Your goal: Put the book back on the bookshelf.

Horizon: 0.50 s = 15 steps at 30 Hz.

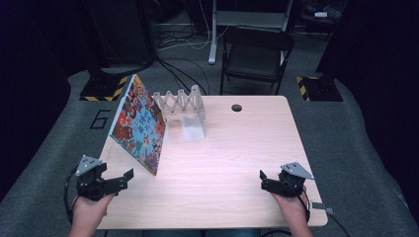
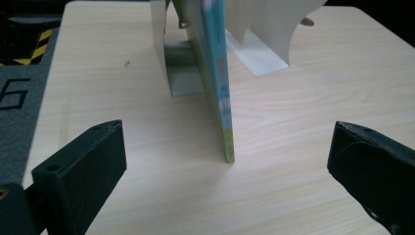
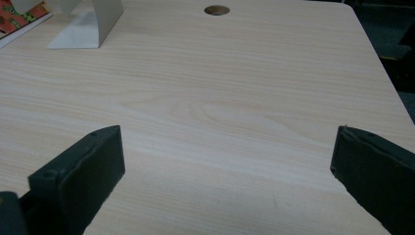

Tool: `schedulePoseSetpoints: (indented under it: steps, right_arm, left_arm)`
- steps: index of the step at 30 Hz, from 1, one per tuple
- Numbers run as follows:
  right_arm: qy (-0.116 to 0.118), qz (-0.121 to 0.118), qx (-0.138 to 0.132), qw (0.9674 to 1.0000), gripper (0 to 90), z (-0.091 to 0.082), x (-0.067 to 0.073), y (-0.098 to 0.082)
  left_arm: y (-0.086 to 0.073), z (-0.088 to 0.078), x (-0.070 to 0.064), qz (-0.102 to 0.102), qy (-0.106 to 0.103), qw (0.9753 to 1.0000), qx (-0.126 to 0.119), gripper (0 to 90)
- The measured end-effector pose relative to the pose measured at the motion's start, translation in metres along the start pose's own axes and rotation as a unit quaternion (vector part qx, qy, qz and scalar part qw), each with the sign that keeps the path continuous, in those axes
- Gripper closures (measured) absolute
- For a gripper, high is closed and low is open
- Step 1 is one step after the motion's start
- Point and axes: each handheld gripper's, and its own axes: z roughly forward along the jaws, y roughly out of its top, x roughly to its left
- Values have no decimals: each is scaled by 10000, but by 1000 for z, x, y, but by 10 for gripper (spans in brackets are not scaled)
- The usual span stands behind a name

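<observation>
A colourful picture book [image 1: 138, 123] stands tilted at the table's back left and leans on a white accordion book rack [image 1: 183, 103]. My left gripper [image 1: 121, 181] is open near the front left edge, and its jaws point at the book's lower corner. In the left gripper view the book [image 2: 218, 73] shows edge-on between the wide-apart jaws, a short way ahead of my left gripper [image 2: 228, 131], with the rack's plates [image 2: 269, 34] behind it. My right gripper [image 1: 264, 181] rests open at the front right, holding nothing; the right gripper [image 3: 227, 134] has bare wood ahead of it.
The light wooden table [image 1: 232, 163] has a round cable hole [image 1: 236, 107] near its back edge. A dark folding chair [image 1: 254, 54] stands behind the table. The rack's foot [image 3: 88, 29] and a book corner [image 3: 19, 17] show far off in the right gripper view.
</observation>
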Motion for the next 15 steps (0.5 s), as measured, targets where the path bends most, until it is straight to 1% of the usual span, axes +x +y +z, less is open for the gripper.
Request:
schedulePoseSetpoints:
  steps: [1,2,3,4,5,6,7,8,9,10,11,12,13,14,15]
  right_arm:
    - [9,4,33,10000,0,-1,-2,-1]
    - [18,16,53,10000,0,-1,-3,-3]
    - [-19,-12,91,10000,0,-2,-5,-4]
    - [-51,31,53,10000,0,-2,-6,-5]
    - [-67,33,112,9999,0,-3,-8,-5]
    - [-67,34,147,9999,0,-3,-9,-6]
    - [-95,39,139,9998,0,-2,-11,-7]
    - [-103,68,186,9998,0,-2,-11,-8]
    - [-105,44,252,9996,0,-1,-12,-9]
    - [-112,56,297,9995,0,2,-13,-10]
    - [-126,89,456,9988,0,4,-13,-12]
    - [-100,105,568,9983,0,6,-13,-13]
    - [-72,121,621,9980,0,8,-14,-16]
    - [-43,112,747,9971,0,11,-14,-18]
    - [-35,158,876,9960,0,13,-14,-19]
  left_arm:
    - [-6,4,0,-11,-20,10000,7,15]
    - [-12,8,1,-9,-48,10000,78,16]
    - [-16,13,1,-51,-33,9999,118,17]
    - [-22,19,2,-103,-66,9998,126,22]
    - [-24,22,3,-119,-72,9997,176,19]
    - [-30,30,4,-183,-54,9995,269,19]
    - [-33,34,4,-201,-77,9992,348,19]
    - [-35,39,4,-225,-95,9986,473,19]
    - [-37,44,6,-257,-118,9975,647,19]
    - [-39,49,7,-345,-156,9962,783,19]
    - [-41,54,9,-373,-127,9953,882,19]
    - [-42,59,11,-414,-154,9930,1098,20]
    - [-43,63,13,-549,-155,9908,1225,20]
    - [-44,66,14,-645,-150,9893,1298,19]
    - [-45,68,16,-669,-147,9877,1404,19]
